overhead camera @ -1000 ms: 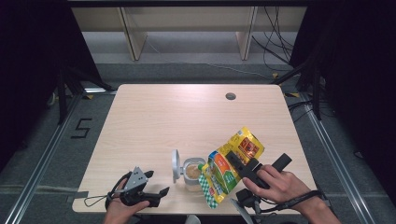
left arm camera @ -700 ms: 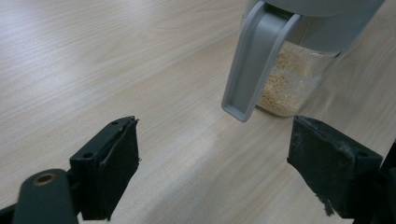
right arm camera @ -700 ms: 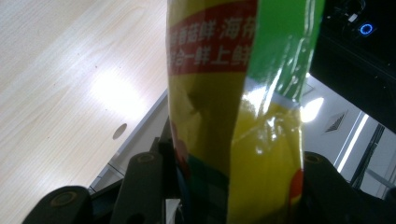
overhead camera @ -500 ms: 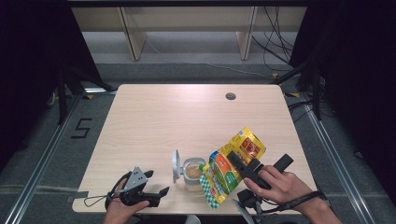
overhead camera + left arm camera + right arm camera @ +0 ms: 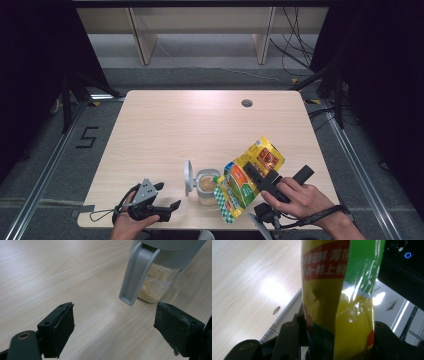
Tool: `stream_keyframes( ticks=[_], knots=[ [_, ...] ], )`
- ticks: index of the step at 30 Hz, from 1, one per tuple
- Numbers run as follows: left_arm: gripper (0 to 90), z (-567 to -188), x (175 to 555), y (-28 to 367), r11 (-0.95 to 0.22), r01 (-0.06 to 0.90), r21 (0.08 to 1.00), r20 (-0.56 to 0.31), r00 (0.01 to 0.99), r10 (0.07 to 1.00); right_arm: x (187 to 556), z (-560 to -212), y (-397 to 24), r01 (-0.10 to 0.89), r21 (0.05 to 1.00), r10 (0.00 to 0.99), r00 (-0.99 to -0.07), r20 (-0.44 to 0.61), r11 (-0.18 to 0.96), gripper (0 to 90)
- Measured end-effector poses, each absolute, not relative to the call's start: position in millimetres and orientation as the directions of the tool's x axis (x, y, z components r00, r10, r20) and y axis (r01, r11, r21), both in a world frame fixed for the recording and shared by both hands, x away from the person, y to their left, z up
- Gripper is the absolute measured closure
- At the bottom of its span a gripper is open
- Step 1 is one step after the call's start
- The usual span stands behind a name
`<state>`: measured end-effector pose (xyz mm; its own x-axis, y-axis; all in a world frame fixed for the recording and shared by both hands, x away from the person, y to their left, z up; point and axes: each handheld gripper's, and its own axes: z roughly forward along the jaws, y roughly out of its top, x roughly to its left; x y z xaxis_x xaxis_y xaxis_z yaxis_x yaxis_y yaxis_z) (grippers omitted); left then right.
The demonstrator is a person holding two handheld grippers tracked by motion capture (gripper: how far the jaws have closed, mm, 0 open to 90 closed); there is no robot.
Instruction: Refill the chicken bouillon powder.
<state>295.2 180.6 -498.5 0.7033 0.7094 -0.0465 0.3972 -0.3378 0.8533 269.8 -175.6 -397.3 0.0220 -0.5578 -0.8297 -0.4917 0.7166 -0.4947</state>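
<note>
Your right claw (image 5: 253, 175) is clamped on a yellow-and-green snack bag (image 5: 246, 179), both jaws pressing its sides. You hold the bag tilted at the near right part of the worktop (image 5: 200, 125), its lower checked end leaning over the mouth of a clear jar (image 5: 206, 186). In the right gripper view the bag (image 5: 338, 300) rises between the two jaws, red band and white lettering at the top, with the worktop (image 5: 242, 285) off to one side.

The jar stands near the front edge, holding pale crumbs, its grey lid (image 5: 188, 176) flipped up on the left side. In the left gripper view the jar (image 5: 156, 285) and its hanging lid (image 5: 136, 272) sit just ahead.

Your left claw (image 5: 170, 209) rests low on the worktop, left of the jar and apart from it, jaws spread wide with nothing between them.
</note>
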Motion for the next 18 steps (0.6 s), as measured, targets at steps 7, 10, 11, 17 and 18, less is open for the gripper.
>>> stream_keyframes(
  ticks=[7, 10, 11, 17, 18],
  knots=[
    [15.7, -498.7, 295.8, 181.1, -0.339, 0.398, 0.853, -0.045, 0.702, 0.711, 269.3, -399.4, -177.5, -0.494, -0.491, -0.557, 0.016, -0.830, 0.717, 62.9],
    [15.7, -498.8, 295.8, 181.2, -0.340, 0.398, 0.852, -0.044, 0.702, 0.711, 269.8, -400.4, -177.9, -0.500, -0.490, -0.556, 0.020, -0.831, 0.714, 63.0],
    [15.7, -498.4, 296.3, 181.9, -0.350, 0.391, 0.851, -0.032, 0.705, 0.709, 269.4, -400.1, -178.0, -0.495, -0.493, -0.561, 0.014, -0.828, 0.715, 63.1],
    [15.7, -499.5, 295.5, 179.6, -0.326, 0.403, 0.855, -0.057, 0.699, 0.713, 268.5, -399.3, -179.2, -0.497, -0.485, -0.549, 0.020, -0.835, 0.719, 64.0],
    [15.7, -498.6, 295.6, 180.8, -0.343, 0.398, 0.850, -0.042, 0.702, 0.711, 268.1, -399.3, -179.3, -0.497, -0.484, -0.548, 0.020, -0.836, 0.720, 64.0]
  ],
)
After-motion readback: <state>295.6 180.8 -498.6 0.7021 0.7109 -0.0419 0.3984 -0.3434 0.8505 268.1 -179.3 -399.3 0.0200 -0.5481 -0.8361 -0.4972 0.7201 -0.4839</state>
